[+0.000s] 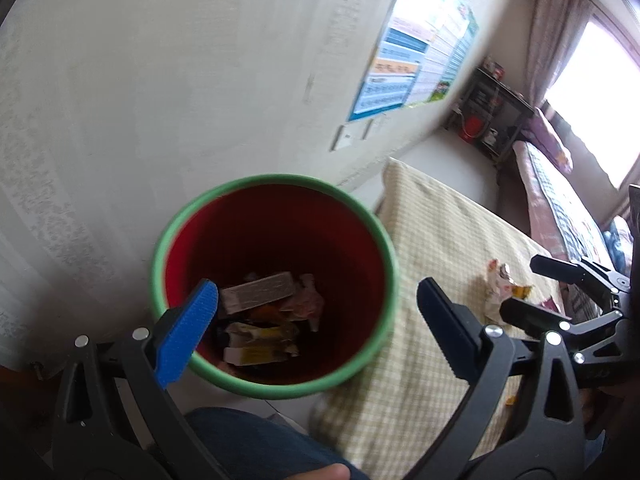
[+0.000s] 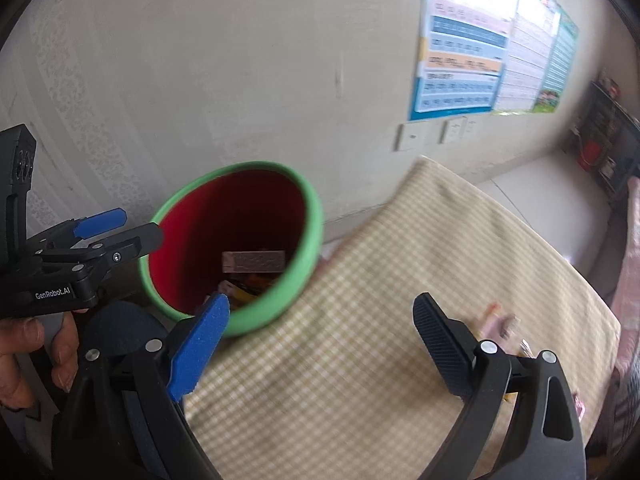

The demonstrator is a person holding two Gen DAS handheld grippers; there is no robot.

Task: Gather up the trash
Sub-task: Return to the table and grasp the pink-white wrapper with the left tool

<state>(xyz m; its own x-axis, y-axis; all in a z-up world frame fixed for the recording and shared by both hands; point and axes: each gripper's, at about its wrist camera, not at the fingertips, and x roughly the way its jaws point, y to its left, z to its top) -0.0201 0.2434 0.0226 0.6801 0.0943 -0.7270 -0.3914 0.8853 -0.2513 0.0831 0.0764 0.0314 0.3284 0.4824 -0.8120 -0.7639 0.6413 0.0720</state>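
Observation:
A red bin with a green rim [image 1: 276, 179] [image 2: 316, 216] stands by the wall, next to a checked cloth. Inside it lie small boxes and wrappers [image 1: 260, 296] [image 2: 254, 261]. My left gripper [image 1: 316, 292] hangs open over the bin's mouth, nothing between its fingers; in the right wrist view it [image 2: 142, 225] shows at the bin's left edge. My right gripper [image 2: 322, 304] is open and bare over the cloth, just right of the bin. Crumpled wrappers [image 1: 500, 284] [image 2: 500, 324] lie on the cloth further right, close to the right gripper [image 1: 519, 289] in the left wrist view.
The yellow checked cloth [image 2: 360, 360] covers a low surface. The wall behind carries a poster [image 2: 480, 48] and switch plates [image 2: 412, 136]. A dark shelf [image 1: 488, 116] and a window with a curtain stand far right. A person's knee in jeans [image 1: 256, 440] and hand [image 2: 24, 360] are near.

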